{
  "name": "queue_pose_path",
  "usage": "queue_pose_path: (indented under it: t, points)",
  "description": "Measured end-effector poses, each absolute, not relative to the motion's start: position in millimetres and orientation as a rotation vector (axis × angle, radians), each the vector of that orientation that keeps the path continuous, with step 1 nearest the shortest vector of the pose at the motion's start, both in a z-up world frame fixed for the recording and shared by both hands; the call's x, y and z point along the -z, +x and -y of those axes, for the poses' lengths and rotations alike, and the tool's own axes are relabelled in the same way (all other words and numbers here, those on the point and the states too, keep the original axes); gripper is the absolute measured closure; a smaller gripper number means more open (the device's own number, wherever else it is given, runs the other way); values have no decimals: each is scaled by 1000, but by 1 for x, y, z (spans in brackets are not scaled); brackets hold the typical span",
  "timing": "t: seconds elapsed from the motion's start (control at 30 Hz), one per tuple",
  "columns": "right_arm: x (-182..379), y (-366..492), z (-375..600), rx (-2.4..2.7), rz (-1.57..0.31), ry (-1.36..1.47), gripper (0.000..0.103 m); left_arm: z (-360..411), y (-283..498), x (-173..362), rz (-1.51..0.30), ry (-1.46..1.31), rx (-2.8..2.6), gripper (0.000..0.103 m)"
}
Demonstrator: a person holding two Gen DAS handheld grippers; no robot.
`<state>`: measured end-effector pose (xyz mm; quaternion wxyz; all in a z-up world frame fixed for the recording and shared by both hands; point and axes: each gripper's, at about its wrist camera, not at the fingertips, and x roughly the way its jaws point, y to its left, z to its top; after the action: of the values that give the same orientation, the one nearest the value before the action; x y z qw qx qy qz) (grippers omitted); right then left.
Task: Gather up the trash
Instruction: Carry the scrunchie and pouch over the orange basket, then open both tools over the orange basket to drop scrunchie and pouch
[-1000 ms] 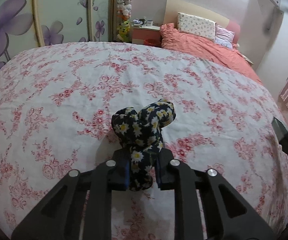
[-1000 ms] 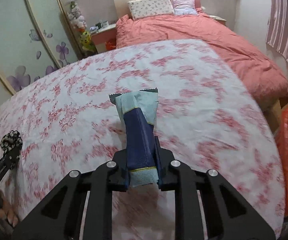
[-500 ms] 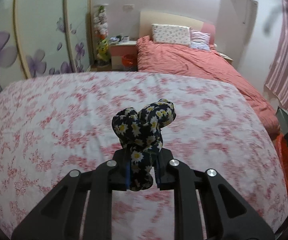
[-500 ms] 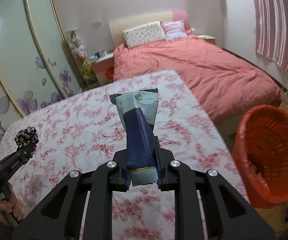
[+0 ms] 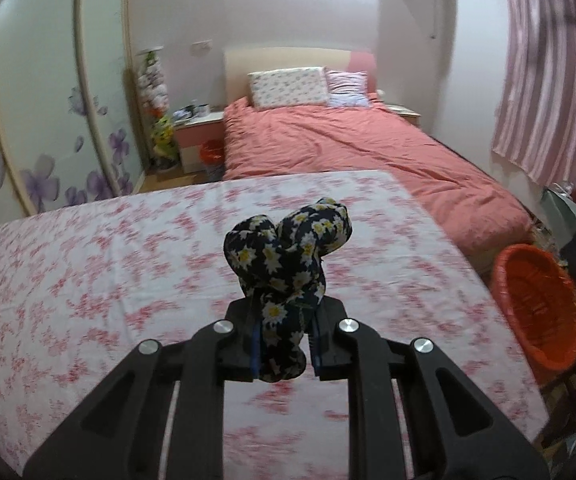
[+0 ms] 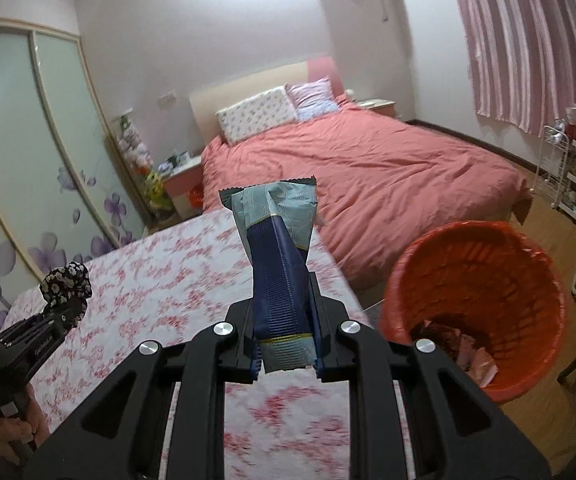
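Note:
My left gripper (image 5: 284, 332) is shut on a dark floral cloth bundle (image 5: 288, 252), held above the flowered bedspread (image 5: 88, 280). In the right wrist view the same bundle (image 6: 66, 282) and left gripper (image 6: 58, 312) show at the far left, with a hand below them. My right gripper (image 6: 286, 340) is shut on a blue and pale green snack wrapper (image 6: 280, 256) that sticks up between its pads. An orange bin (image 6: 479, 296) with some trash at its bottom stands on the floor just right of the bed's corner; the left wrist view has the bin (image 5: 535, 308) at its right edge.
A second bed with a salmon quilt (image 6: 367, 168) and two pillows lies beyond. Sliding wardrobe doors with purple flowers (image 5: 48, 120) line the left. A nightstand (image 5: 200, 136) sits by the headboard. Striped pink curtains (image 6: 527, 40) and a white rack (image 6: 555, 168) are at the right.
Both grippers have risen and swung right over the bed with their loads still gripped. The orange bin has come into view and now looms large beside the right gripper.

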<state>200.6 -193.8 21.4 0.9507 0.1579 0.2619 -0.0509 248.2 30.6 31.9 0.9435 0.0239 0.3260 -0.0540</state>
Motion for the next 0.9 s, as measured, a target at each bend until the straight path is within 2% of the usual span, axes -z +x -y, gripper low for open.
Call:
queue_pose_path:
  t: [0.43, 0.9]
  points:
    - [-11, 171, 259, 271, -425, 374, 84, 91, 215, -39, -645, 34, 428, 84]
    - [23, 177, 337, 358, -419, 501, 84, 221, 230, -1, -726, 60, 666, 83]
